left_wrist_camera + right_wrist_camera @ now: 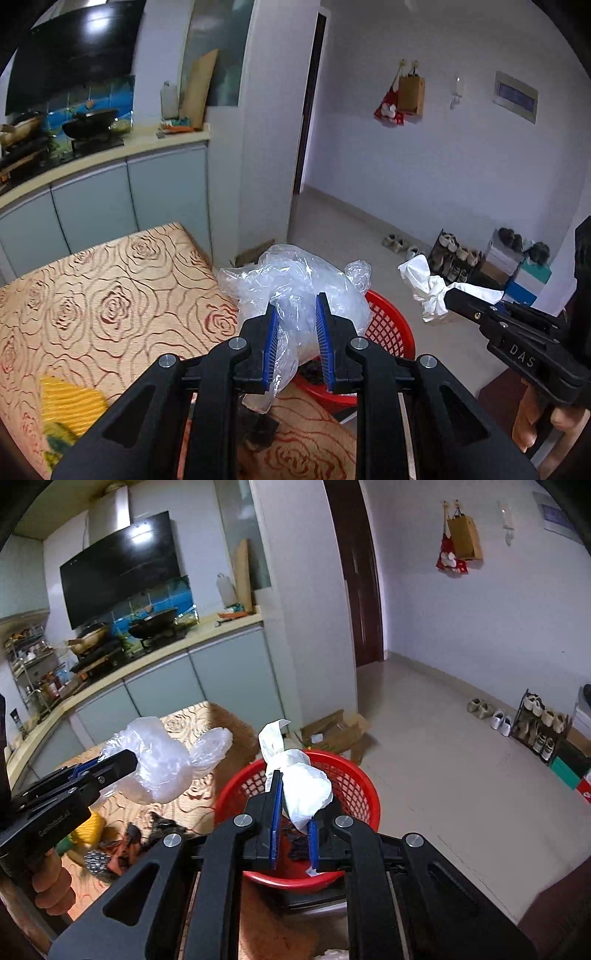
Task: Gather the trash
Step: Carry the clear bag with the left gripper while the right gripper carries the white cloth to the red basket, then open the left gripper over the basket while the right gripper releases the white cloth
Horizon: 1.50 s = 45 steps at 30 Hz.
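My left gripper (295,306) is shut on a crumpled clear plastic bag (295,277) and holds it in the air over the table's edge, beside the red mesh basket (391,328). The bag also shows in the right wrist view (162,764). My right gripper (295,794) is shut on a crumpled white tissue (303,786) and holds it above the red basket (354,786). The tissue also shows in the left wrist view (432,288). Dark scraps lie in the basket's bottom (295,849).
The table has a rose-patterned cloth (110,295). On it lie a yellow object (88,830), dark scraps (147,834) and a steel scrubber (98,862). A cardboard box (332,731) and a shoe rack (539,727) stand on the floor. A kitchen counter (110,155) is behind.
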{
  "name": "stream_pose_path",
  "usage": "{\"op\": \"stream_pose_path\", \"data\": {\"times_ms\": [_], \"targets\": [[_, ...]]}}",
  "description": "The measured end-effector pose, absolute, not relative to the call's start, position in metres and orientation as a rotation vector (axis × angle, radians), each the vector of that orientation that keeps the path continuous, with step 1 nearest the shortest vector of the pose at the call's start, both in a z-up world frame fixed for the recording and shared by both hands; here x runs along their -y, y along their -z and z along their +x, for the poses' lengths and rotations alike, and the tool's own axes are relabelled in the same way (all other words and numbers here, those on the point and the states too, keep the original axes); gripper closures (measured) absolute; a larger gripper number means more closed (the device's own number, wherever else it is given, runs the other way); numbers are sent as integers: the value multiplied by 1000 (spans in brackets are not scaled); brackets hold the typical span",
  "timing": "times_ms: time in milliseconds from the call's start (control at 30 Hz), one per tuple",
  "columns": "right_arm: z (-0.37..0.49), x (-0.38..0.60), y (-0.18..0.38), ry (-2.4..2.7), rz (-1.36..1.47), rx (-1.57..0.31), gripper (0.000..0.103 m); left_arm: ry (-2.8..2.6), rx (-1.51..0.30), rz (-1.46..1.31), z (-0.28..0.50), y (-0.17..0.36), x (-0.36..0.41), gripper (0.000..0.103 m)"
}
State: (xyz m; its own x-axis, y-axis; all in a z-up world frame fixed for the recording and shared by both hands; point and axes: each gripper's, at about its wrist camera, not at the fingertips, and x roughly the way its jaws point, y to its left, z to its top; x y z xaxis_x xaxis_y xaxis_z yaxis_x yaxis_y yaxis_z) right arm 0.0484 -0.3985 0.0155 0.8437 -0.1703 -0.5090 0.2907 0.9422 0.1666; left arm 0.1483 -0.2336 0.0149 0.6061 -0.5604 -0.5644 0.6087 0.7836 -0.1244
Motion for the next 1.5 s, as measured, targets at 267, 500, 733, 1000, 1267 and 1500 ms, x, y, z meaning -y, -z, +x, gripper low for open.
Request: {"op": "stream_pose_path", "data": {"times_ms": [267, 500, 733, 1000, 1267, 1500], "targets": [[69, 411, 9, 282, 254, -565, 91, 684, -704, 132, 169, 16, 269, 84], [80, 420, 24, 290, 264, -591, 91, 684, -729, 151, 173, 34, 283, 84], [95, 416, 39, 265, 260, -619, 90, 676, -741, 162, 174, 43, 291, 81], [100, 419, 48, 245, 290, -645, 72, 666, -734, 176, 176, 44, 293, 65], [93, 421, 44, 240, 324, -627, 61, 657, -708, 157, 176, 37, 287, 36], [76, 418, 29, 276, 325, -562, 42, 621, -644, 144, 167, 17, 274, 27]]}}
